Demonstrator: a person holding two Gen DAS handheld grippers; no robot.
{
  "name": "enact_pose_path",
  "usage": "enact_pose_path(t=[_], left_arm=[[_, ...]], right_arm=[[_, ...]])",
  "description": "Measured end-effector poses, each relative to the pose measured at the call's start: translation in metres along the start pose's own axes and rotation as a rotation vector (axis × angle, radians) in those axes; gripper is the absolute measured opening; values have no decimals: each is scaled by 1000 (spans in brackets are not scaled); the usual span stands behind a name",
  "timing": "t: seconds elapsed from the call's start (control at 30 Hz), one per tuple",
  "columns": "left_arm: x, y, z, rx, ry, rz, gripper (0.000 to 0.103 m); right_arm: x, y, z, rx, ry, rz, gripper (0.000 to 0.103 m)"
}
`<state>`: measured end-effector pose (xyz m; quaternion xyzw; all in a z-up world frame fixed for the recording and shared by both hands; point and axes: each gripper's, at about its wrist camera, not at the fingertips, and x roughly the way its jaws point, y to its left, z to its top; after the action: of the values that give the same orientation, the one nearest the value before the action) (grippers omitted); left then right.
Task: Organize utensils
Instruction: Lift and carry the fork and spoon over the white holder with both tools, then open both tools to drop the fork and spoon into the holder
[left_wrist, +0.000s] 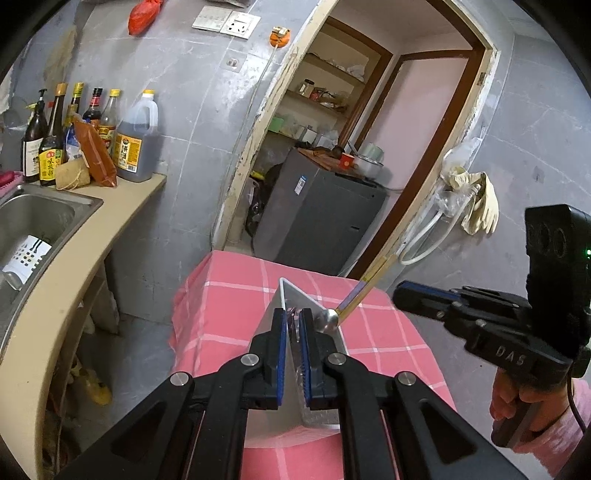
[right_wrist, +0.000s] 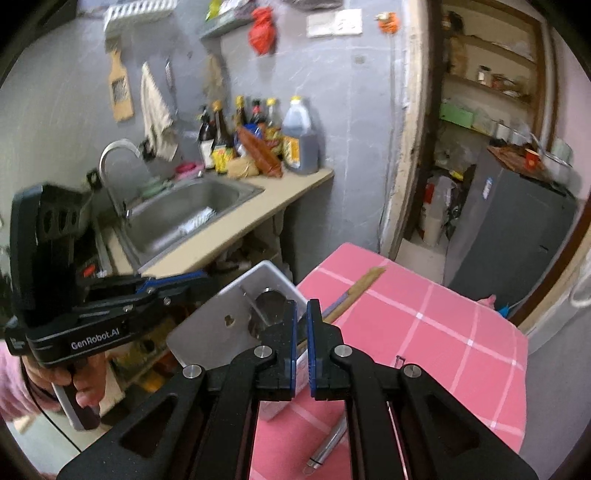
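Observation:
My left gripper is shut on the thin wall of a silvery box-shaped utensil holder over the pink checked tablecloth. A spoon with a gold handle lies across the holder's rim, its handle pointing up and to the right. In the right wrist view the holder is tilted at the table's left edge, and the spoon handle sticks out over the cloth. My right gripper hovers just in front of the holder, shut with only a slim gap and nothing in it. It also shows at the right as the right gripper.
A slim metal utensil lies on the cloth near the front. To the left are a steel sink holding a white perforated holder and a counter with several bottles. A grey cabinet stands in the doorway behind the table.

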<state>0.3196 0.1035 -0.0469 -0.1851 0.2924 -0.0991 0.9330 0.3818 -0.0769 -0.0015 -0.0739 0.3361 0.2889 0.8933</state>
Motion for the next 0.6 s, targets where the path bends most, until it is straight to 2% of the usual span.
enact_pose_path(t=[0.07,0.1,0.17,0.2,0.3,0.37,0.4,0.47,0.53,0.6], left_arm=[[-5,-4,3,10,-16,6,17],[-8,-7,4,16,-27,11,21],[-13,-11,7,15,-47,5,41],[-17,-14,8,13,-62,2,44],[-24,-23,13,24,-85,7,47],[-29,-32,17,42,-101,23,57],[-32,-36,18,51,-110,30,60],[-37,-43,20,65,-132,40,71],[-43,-52,21,82,-161,60,81],[-48,-61,22,100,-188,74,87]], right_arm=[[-11,-6,-2,41,-48,-17,7],[-15,-8,-3,55,-65,-23,12],[-28,-15,-6,98,-120,-47,25],[-33,-19,-6,113,-141,-55,33],[-49,-27,-11,149,-196,-90,36],[-62,-33,-15,172,-244,-124,44],[-69,-35,-17,182,-264,-137,51],[-81,-37,-20,196,-306,-164,61],[-95,-41,-25,211,-350,-195,75],[-107,-47,-30,223,-384,-217,88]])
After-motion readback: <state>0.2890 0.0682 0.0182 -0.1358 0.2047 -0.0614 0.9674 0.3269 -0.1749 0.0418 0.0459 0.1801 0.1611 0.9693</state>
